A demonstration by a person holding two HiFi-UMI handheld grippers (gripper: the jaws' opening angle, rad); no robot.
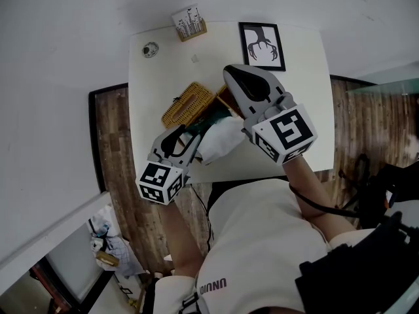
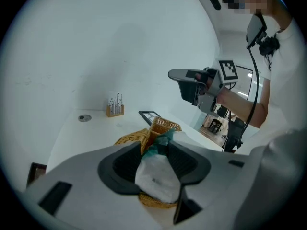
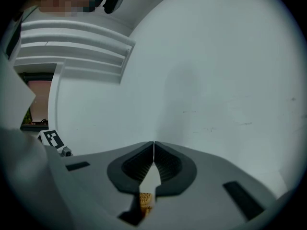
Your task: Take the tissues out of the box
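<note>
2 tools over our desk [image 1: 216, 57]: the left hand-held gripper [image 2: 157, 151] pinches the tissue pack [image 2: 156, 178] just above its wicker box [image 2: 165, 126]; the right hand-held gripper [image 3: 153, 150] is pressed together, empty. We judge the pack light, soft and slick, best gripped mid-body.

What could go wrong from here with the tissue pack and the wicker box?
1. The tissue pack is soft and bulges between the pads of the left tool, so it might slip out.
2. The pack's green end lies at the wicker box, which nothing holds: the right tool is shut, empty and raised. The box might get dragged along.
</note>
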